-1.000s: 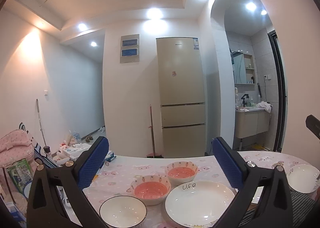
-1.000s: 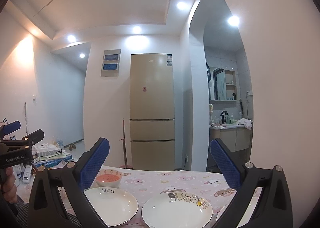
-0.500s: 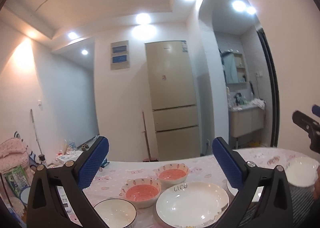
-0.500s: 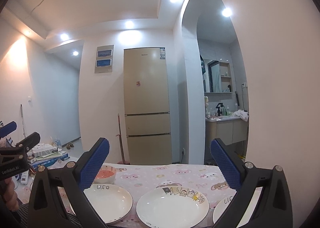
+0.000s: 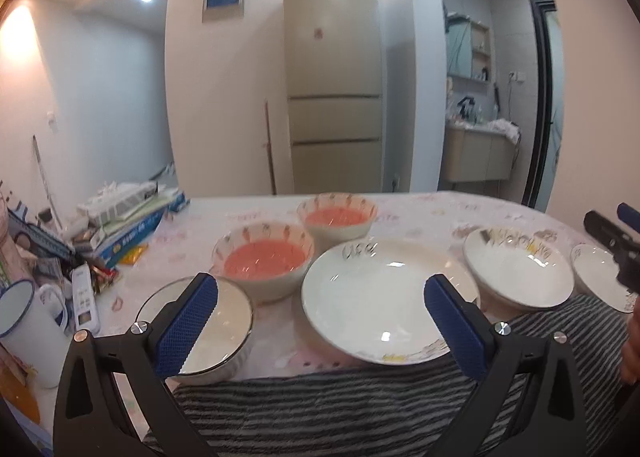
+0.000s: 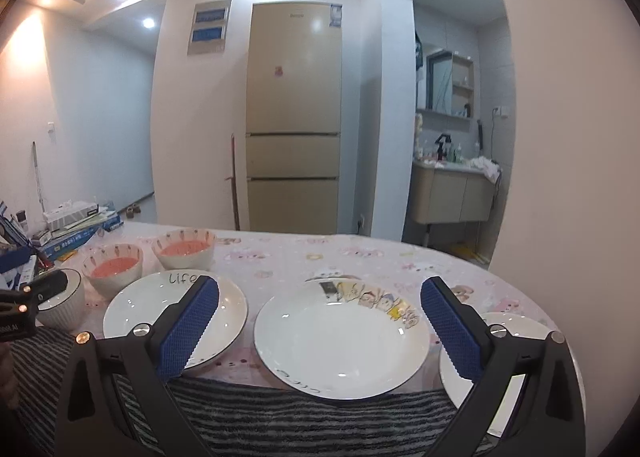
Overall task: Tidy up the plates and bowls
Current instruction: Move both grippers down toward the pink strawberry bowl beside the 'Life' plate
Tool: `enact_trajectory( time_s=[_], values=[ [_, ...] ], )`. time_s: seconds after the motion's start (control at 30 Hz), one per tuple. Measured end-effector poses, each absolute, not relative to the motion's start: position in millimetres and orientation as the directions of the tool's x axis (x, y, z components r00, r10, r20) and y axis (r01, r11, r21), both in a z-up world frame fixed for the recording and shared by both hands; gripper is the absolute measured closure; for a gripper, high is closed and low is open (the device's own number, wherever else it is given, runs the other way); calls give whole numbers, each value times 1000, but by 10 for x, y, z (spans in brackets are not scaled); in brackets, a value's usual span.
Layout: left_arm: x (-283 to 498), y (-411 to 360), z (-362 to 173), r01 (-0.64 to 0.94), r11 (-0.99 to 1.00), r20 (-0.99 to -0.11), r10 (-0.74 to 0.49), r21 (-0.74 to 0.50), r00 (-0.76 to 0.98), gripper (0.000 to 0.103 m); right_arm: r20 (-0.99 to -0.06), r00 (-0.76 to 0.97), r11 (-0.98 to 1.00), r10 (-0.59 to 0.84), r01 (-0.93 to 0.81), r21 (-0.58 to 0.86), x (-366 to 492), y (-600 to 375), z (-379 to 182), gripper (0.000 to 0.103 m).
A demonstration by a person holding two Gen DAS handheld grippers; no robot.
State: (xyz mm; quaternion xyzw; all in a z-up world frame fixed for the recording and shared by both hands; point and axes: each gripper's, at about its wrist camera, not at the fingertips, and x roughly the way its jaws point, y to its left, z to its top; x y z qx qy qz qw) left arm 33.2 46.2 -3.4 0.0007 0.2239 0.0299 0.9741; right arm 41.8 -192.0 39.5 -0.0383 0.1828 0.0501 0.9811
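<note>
Both tools hang above the near edge of the tabletop with nothing between their pads: the left hand-held gripper stands spread over the "life" plate and the white bowl, and the right hand-held gripper stands spread over the cartoon plate. The dishes lie singly in a loose row, the two pink-lined bowls just behind and a small plate at the right, so nothing is stacked yet. With the jaws this wide, each tool seems set to straddle a rim, probably to gather like with like.
</note>
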Motion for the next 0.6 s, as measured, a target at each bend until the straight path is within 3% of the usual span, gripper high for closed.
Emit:
enact_trajectory(
  time_s=[0.17, 0.3, 0.43, 0.6],
  values=[
    [438, 801, 209, -107, 994, -470, 88, -13, 878, 0, -414, 896, 982, 157, -186, -31, 618, -1631, 701, 0],
    [599, 1040, 592, -133, 991, -472, 120, 5, 874, 0, -536, 794, 952, 285, -301, 61, 988, -1229, 945, 0],
    [855, 1403, 836, -169, 984, -511, 117, -57, 852, 1, -622, 677, 907, 394, -397, 143, 1367, -737, 1048, 4],
    [1252, 1784, 752, -200, 975, -595, 106, -94, 797, 4, -686, 567, 865, 455, -464, 190, 1807, -125, 906, 25]
  ],
)
